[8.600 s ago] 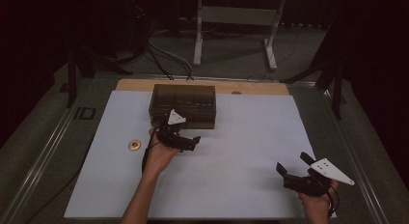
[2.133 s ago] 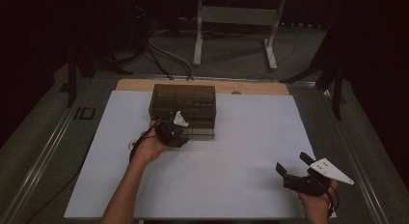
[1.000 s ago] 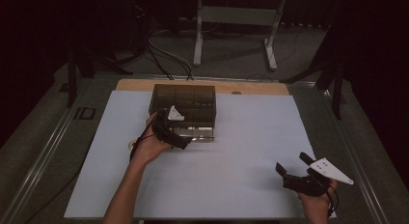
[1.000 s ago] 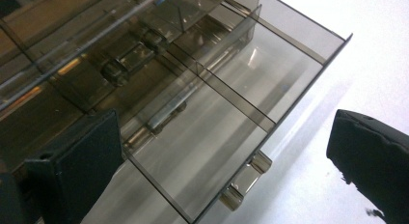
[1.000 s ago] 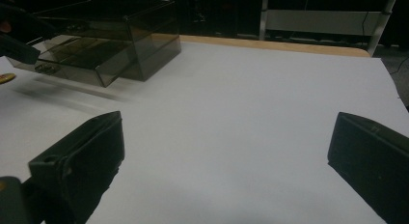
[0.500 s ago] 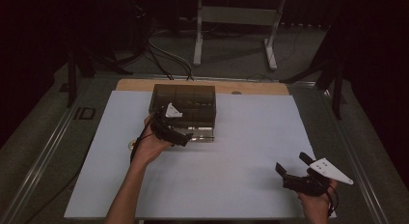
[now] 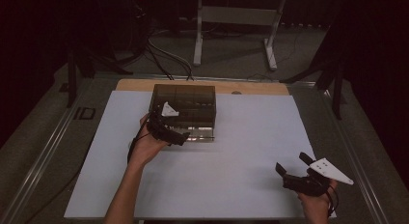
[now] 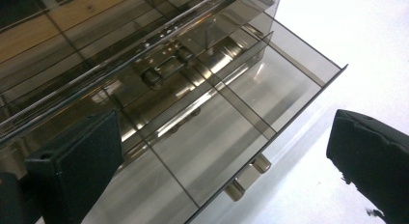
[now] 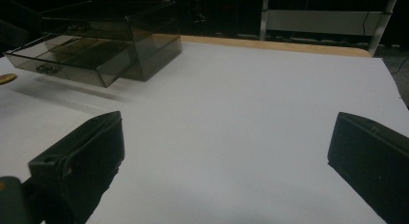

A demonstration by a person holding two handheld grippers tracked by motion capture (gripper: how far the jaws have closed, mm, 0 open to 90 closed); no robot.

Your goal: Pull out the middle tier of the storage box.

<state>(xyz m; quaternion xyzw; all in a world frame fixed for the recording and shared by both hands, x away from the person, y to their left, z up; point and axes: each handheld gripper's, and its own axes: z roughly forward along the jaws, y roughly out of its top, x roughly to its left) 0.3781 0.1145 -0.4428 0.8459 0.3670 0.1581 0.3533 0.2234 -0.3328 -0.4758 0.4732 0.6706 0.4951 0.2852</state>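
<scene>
Left hand: on the white sheet, just before the box, holding the left gripper, whose grey plate sits against the box front. Left gripper: jaws spread wide with nothing between them; in the left gripper view 1 jaw lies over the drawer and the other stands off its outer corner above the sheet. Box: smoked clear plastic, at the far middle-left of the sheet, close to the wooden edge of the table. Drawer: bottom level, pulled partway out toward the person, split into compartments by thin dividers (no contents can be made out through the glare); its metal knob is on the front wall, between the 2 jaws but touched by neither. Small round thing: tan, flat on the sheet left of the box, too small to identify. Right hand: at the near right corner of the sheet, well apart from the box. Right gripper: jaws wide apart, gripping nothing, above bare sheet and facing the box (seen across the sheet in the right gripper view).
</scene>
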